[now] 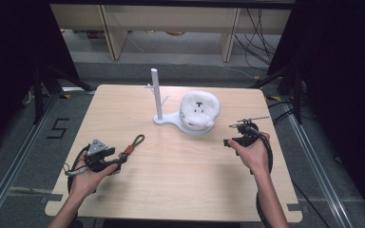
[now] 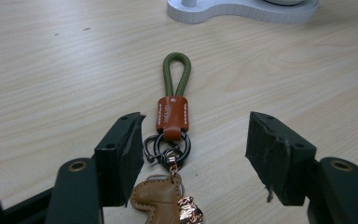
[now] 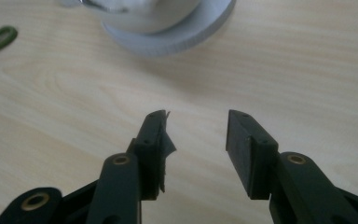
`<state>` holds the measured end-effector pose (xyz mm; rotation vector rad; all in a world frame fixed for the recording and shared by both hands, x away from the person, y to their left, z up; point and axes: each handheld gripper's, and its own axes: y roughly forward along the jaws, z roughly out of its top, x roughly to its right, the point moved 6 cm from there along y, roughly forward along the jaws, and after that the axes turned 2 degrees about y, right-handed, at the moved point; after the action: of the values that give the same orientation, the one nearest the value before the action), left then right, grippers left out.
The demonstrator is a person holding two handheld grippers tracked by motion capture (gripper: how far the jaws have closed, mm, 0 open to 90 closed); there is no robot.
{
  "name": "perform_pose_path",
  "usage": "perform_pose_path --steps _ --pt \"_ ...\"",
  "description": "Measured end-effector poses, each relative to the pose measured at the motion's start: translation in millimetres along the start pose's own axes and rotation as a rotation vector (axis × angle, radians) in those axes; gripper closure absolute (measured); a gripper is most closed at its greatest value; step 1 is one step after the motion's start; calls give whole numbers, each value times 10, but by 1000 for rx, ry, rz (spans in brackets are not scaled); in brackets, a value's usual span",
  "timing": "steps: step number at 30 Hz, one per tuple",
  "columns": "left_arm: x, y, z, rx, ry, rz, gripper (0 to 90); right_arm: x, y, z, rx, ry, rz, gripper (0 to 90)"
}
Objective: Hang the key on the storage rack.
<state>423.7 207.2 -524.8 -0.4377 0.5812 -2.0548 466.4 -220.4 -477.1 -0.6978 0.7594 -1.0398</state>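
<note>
A keychain (image 2: 172, 112) lies flat on the wooden table (image 1: 180, 175): a green cord loop, an orange-brown leather tab, dark rings and a brown leather charm with a rose-gold trinket. In the high view the keychain (image 1: 134, 144) sits just ahead of my left gripper (image 1: 119, 164). My left gripper (image 2: 196, 154) is open, its jaws either side of the rings and charm without touching them. My right gripper (image 3: 195, 149) is open over bare wood, near the white stand's base (image 3: 186, 35); in the high view my right gripper (image 1: 233, 135) is right of that stand.
A white stand (image 1: 158, 97) with an upright post and small pegs rises at the table's middle back. Its base carries a fluffy white plush (image 1: 199, 108). Shelving legs and cables lie on the floor beyond the far edge.
</note>
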Motion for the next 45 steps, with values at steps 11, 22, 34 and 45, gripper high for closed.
perform_pose_path --steps 11,22,34,45 --pt "-110 42 192 -157 84 -28 388 -119 85 -376 -114 24 34 573" --pt "-160 174 348 -355 104 -75 443 -98 53 -468 -125 5 27 566" --pt "-158 479 325 -546 152 -84 463 -95 80 -489 -136 38 44 558" --pt "-173 592 320 -579 184 -65 486 -109 89 -480 -121 33 54 554"
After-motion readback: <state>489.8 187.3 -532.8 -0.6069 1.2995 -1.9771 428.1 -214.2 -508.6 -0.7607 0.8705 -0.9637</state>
